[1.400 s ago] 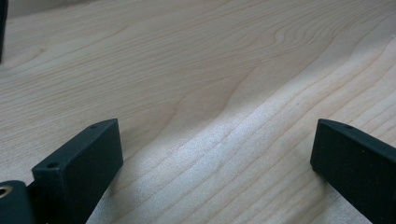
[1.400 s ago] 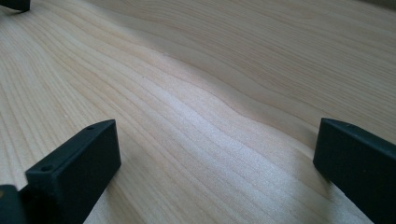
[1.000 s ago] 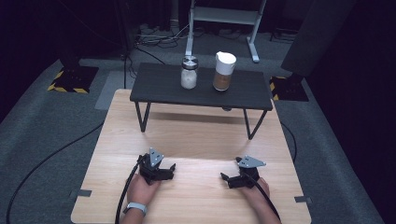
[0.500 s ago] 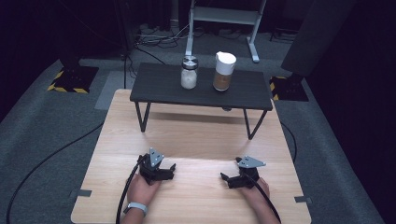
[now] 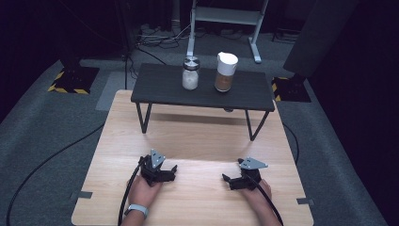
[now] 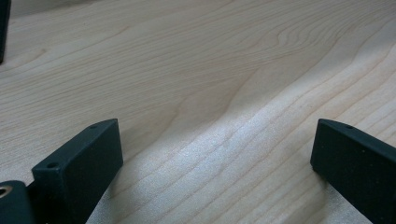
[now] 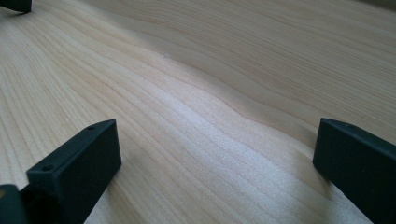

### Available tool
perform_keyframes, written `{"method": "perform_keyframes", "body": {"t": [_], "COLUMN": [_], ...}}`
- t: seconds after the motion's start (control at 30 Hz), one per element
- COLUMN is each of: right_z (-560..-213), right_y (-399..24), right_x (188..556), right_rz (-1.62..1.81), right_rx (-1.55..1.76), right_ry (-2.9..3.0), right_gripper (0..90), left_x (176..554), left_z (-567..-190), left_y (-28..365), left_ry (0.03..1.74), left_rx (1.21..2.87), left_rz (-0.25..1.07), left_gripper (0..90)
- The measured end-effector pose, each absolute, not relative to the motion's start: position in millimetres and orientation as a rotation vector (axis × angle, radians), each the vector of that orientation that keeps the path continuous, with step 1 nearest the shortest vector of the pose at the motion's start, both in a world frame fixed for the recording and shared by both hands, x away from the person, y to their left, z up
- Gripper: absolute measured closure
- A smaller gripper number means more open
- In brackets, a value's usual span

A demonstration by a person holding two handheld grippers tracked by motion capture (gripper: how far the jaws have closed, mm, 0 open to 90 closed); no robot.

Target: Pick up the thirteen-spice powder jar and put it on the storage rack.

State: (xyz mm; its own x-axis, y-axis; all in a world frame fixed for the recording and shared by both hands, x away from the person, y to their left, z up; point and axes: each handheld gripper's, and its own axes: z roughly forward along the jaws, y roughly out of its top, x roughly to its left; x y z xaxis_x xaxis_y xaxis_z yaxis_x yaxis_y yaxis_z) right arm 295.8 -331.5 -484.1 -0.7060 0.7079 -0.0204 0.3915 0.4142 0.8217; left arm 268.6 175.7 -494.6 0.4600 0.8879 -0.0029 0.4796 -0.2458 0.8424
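On wooden table [image 5: 197,141], left gripper [image 5: 170,172], right gripper [image 5: 227,180], jaws apart

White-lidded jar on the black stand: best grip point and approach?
Grip the white-lidded jar around its brown body below the lid, coming level from the near side: it stands upright, that side is free, and the glass jar stands apart on its left. Right hand-held gripper probably suits.

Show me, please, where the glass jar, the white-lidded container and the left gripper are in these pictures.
Glass jar [image 5: 190,77]: high view, on its white-filled body.
White-lidded container [image 5: 226,77]: high view, on its brown side below the lid.
Left gripper [image 5: 172,171]: high view, between its open fingertips.
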Motion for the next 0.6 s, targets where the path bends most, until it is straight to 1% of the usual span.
{"method": "perform_keyframes", "body": {"t": [0.6], "right_z": [-484.1], "right_y": [-328.0], "right_x": [296.9], "right_rz": [1.193], "right_rx": [0.954], "right_ry": [2.301], "right_gripper": [0.5], "left_x": [270.8], "left_z": [-493.9], "left_y": [175.8], "left_ry": [1.132], "left_rx": [1.898], "left_rz": [0.619], "left_gripper": [2.0]}}
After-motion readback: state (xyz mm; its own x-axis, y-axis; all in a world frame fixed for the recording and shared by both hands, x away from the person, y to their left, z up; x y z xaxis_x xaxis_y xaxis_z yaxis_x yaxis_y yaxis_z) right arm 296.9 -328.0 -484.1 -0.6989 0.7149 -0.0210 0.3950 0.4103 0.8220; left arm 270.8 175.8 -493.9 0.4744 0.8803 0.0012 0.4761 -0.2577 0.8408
